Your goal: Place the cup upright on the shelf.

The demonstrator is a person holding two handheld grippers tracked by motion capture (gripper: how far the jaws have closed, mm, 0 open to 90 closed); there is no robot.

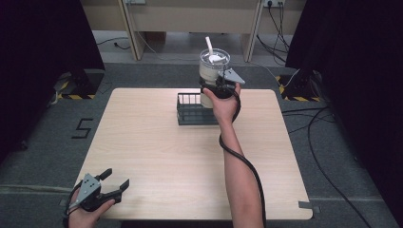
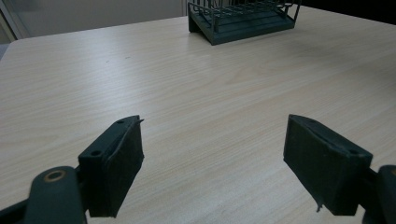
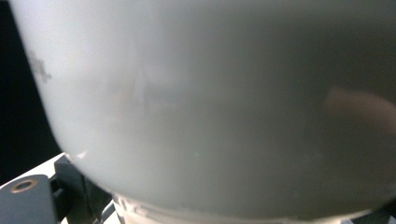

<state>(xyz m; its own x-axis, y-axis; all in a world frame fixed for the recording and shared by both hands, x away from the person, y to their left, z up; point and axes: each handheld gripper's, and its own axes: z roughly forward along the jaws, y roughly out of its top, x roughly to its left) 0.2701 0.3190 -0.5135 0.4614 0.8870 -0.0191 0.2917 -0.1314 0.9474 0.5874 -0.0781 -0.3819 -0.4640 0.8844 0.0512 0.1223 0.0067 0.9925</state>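
Left claw (image 1: 115,184) nearest camera, low at tabletop (image 1: 157,142) front-left corner, jaws spread wide, nothing between them. Right claw (image 1: 217,87) raised beyond the tabletop's far edge, above dark wire basket (image 1: 190,110), clenched on base of white cup (image 1: 214,66) with clear lid and straw (image 1: 208,46). Right claw view: cup wall pressed close, blurred. Judgement: cup likely bound for basket. Keep cup upright, lower slowly, centre over basket opening, release only once base seated.
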